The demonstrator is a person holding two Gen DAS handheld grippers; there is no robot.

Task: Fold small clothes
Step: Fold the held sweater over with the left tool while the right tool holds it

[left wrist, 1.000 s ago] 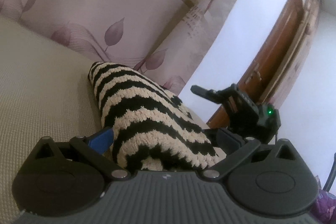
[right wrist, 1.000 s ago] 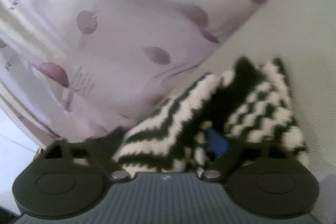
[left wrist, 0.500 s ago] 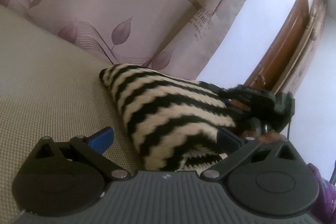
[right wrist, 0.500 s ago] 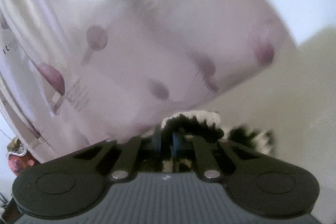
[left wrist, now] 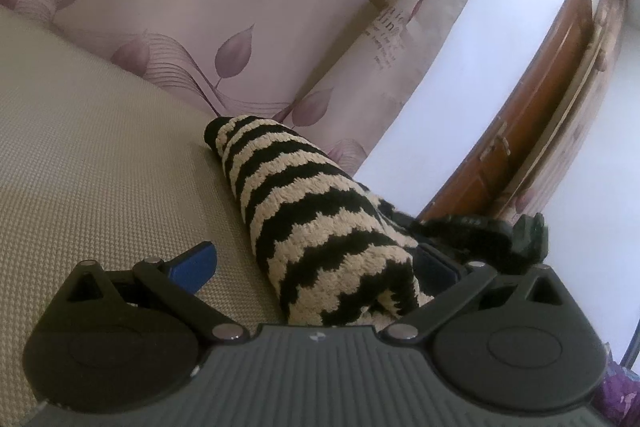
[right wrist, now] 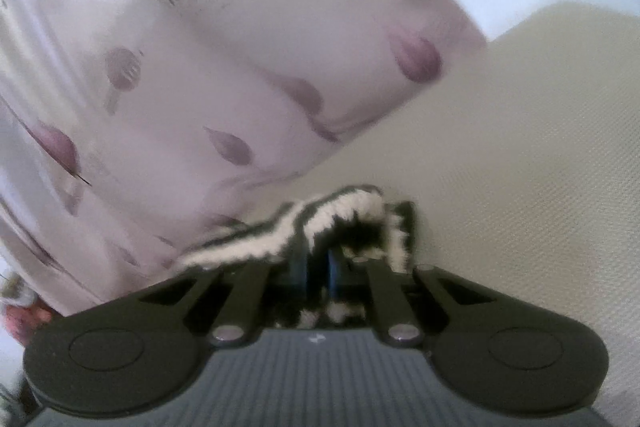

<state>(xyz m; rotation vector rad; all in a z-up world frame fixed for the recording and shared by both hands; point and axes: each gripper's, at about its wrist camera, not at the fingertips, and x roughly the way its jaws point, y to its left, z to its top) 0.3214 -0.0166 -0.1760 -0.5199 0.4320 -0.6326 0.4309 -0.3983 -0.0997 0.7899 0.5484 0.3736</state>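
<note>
Left wrist: beige woven surface (left wrist: 100,155), leaf-print curtain (left wrist: 240,7), wooden door (left wrist: 536,115).

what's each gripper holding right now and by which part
The right gripper is shut on a bunched edge of the striped knit garment. The left gripper is open around it, not clamping.

Knitted garment (left wrist: 304,211) laid on mattress (left wrist: 100,167), between left gripper (left wrist: 320,267) fingers; curtain (left wrist: 240,7) hung behind; door (left wrist: 540,107) at right; right gripper (right wrist: 316,263) placed at garment edge
</note>
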